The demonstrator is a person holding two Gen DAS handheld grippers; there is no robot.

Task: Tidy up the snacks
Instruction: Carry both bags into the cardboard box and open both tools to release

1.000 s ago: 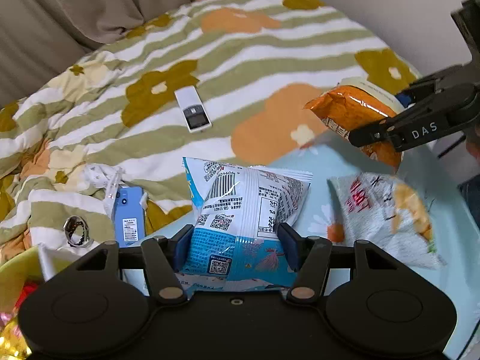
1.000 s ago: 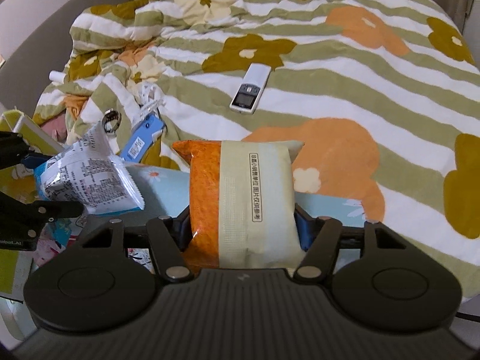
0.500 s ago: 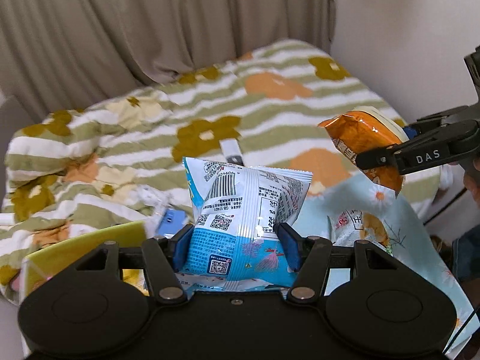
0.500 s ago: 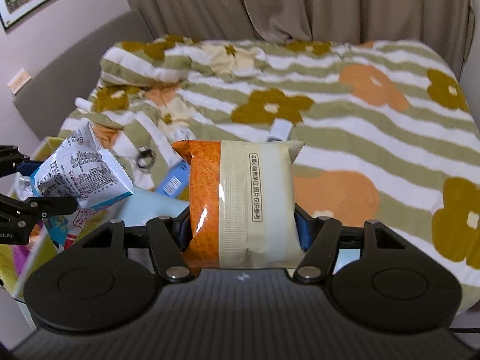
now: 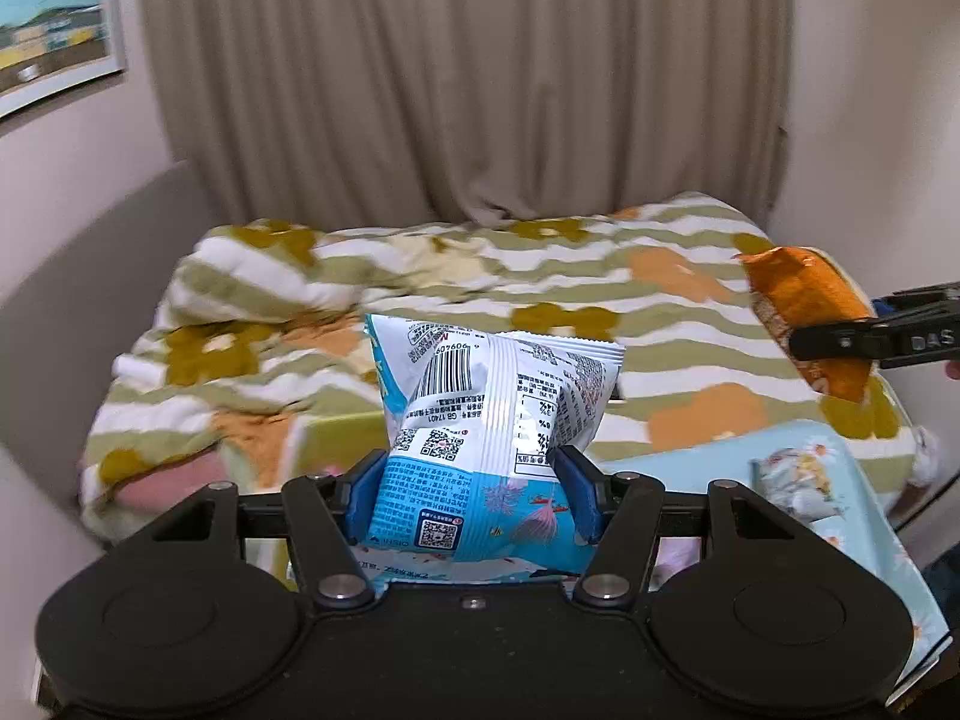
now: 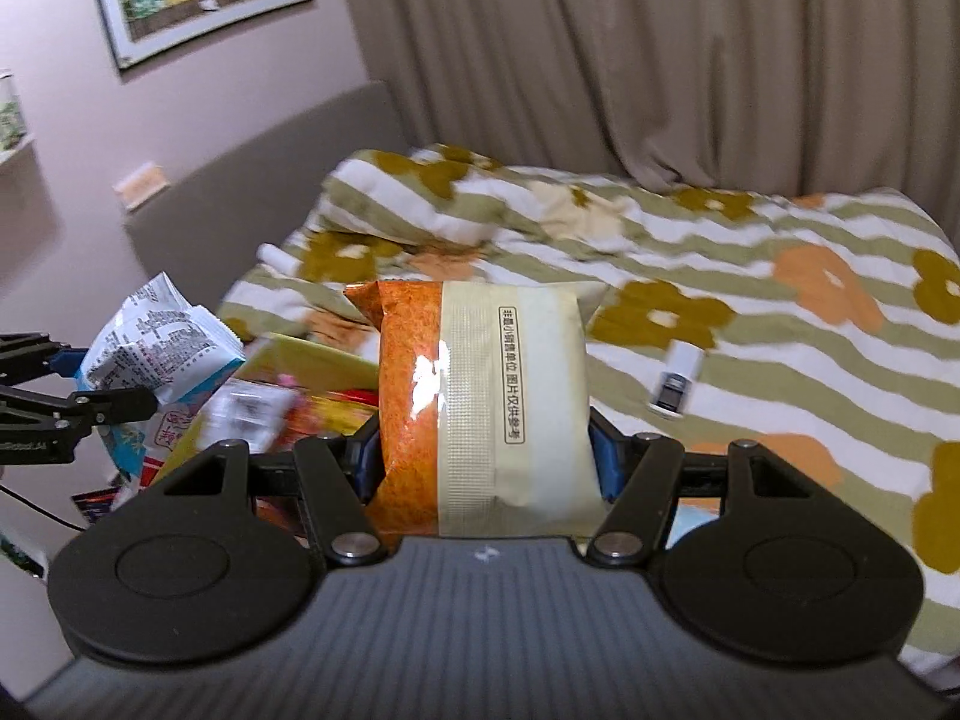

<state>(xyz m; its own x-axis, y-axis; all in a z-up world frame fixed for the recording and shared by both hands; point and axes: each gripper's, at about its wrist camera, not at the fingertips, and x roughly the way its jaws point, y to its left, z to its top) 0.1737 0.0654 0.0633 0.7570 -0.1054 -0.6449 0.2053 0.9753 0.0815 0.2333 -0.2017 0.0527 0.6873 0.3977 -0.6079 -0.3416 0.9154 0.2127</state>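
My left gripper (image 5: 471, 495) is clamped on a crinkly white-and-blue snack bag printed with a barcode and QR codes (image 5: 492, 438), held upright in the air above the bed. My right gripper (image 6: 483, 459) grips an orange-and-cream foil snack pouch (image 6: 480, 408), also upright and off the bed. Below lies a pale blue flowered tray (image 5: 864, 480). Beyond, a striped floral quilt (image 6: 750, 276) carries a small white remote (image 6: 675, 381), before beige curtains (image 5: 468, 78).
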